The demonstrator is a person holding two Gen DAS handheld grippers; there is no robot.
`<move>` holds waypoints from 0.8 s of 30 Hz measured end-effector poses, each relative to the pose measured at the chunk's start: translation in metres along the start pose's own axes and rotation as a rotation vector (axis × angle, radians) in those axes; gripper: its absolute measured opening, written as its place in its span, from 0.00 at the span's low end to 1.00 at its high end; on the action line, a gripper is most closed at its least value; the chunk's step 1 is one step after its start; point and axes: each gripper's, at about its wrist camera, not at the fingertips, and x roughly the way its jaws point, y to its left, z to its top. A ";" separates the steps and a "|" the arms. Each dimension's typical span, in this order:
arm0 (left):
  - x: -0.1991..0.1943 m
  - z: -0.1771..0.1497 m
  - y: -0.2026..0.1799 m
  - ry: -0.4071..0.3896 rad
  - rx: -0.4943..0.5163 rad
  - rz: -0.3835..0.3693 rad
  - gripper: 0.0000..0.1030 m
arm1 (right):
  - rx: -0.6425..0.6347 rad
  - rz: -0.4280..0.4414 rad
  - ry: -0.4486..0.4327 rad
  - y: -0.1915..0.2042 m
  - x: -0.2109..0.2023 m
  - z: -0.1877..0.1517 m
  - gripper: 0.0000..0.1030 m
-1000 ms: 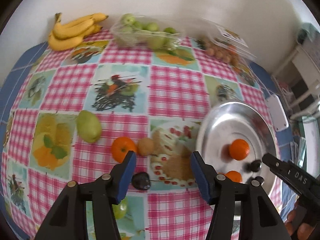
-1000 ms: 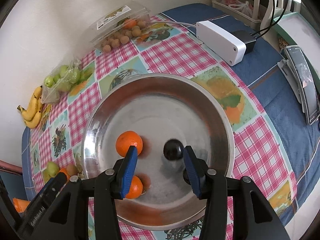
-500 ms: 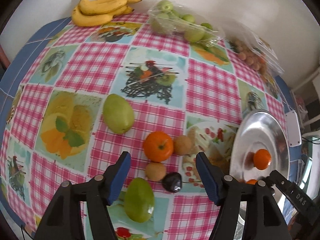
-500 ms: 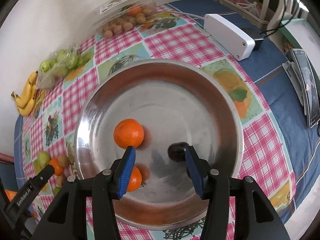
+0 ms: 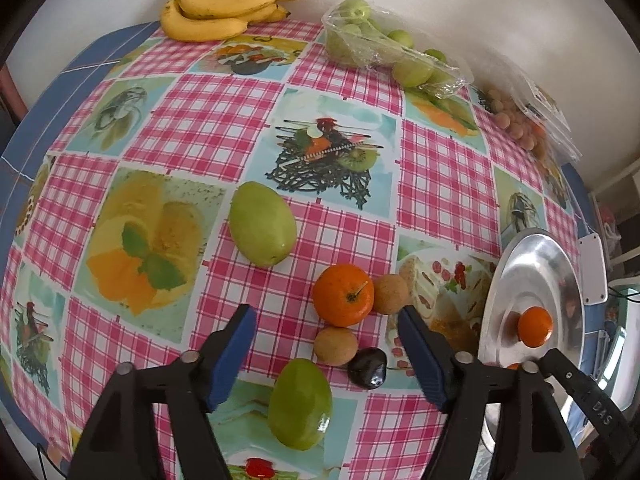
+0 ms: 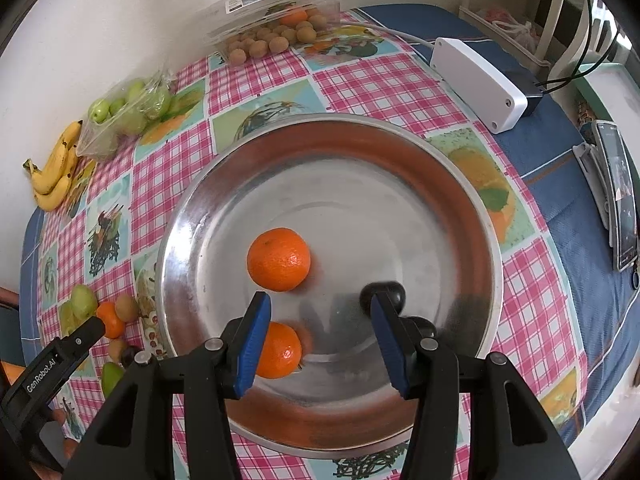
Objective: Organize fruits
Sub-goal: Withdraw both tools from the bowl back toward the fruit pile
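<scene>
Beside the steel plate, on its left over the checked tablecloth, I hold the left gripper above a cluster of loose fruit. Its jaws have just been opening and now stand spread, with nothing pinched; the orange, two small brown fruits and a dark plum lie on the cloth in the gap below them. Two green mangoes sit near that cluster: one farther from the plate, one close under the left finger.

Over the plate itself I hold the right gripper, jaws likewise just opening and now apart, gripping nothing. On the plate rest two oranges and a dark plum just behind the right finger. A second dark shape lies partly hidden by that finger (probably another plum, but I cannot confirm it).

Step in hand, as I judge it: the right side appears finished with a drop into the plate, and the left side is set up for the next pick.

Next move calls for:
1. Choose one fruit of the cluster; the orange is the widest target.
2. Centre the spread left jaws on it, since the brown fruit touches it on the plate side and could be nudged.
3. Lower, close, and carry it to a bare part of the plate.
</scene>
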 end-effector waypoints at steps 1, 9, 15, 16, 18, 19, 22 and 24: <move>0.001 0.000 0.001 0.003 0.000 0.005 0.83 | -0.002 -0.003 -0.003 0.001 -0.001 -0.001 0.71; 0.003 -0.004 -0.002 0.007 0.009 0.037 0.93 | -0.013 0.003 0.013 0.005 0.000 -0.004 0.76; 0.005 -0.006 -0.001 0.011 -0.012 0.012 0.95 | -0.049 -0.037 0.046 0.010 0.009 -0.010 0.86; 0.005 -0.007 -0.002 0.009 -0.009 0.014 0.99 | -0.051 -0.033 0.051 0.010 0.010 -0.010 0.91; 0.004 -0.007 -0.003 -0.004 -0.001 0.023 1.00 | -0.054 -0.014 0.053 0.012 0.011 -0.011 0.94; 0.004 -0.007 -0.004 -0.009 0.005 0.023 1.00 | -0.057 -0.012 0.053 0.012 0.011 -0.011 0.94; 0.002 -0.008 -0.006 -0.035 0.026 0.019 1.00 | -0.065 -0.034 0.037 0.014 0.009 -0.013 0.96; 0.000 -0.007 -0.006 -0.047 0.032 0.022 1.00 | -0.073 -0.049 0.023 0.016 0.007 -0.013 0.96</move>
